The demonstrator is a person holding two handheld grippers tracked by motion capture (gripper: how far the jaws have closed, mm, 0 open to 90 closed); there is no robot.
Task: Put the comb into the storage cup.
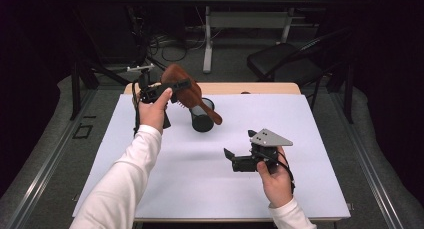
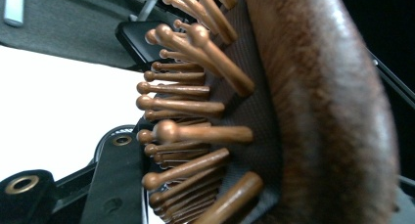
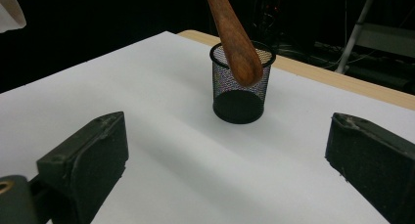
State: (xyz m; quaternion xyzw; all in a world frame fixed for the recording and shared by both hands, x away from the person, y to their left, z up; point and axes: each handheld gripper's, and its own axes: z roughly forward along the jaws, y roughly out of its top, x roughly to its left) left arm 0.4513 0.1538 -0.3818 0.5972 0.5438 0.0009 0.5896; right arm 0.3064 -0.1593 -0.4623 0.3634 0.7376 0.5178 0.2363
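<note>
Holding brown wooden paddle hairbrush (image 1: 183, 89) in my left gripper (image 1: 159, 91), jaws clamped on head; handle slants down over black mesh cup (image 1: 202, 116). Right gripper (image 1: 239, 159) wide open, empty, farther off.

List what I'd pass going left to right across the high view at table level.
Left tool gripping the wooden hairbrush → black mesh cup → right tool, jaws open, over the white table cover.
</note>
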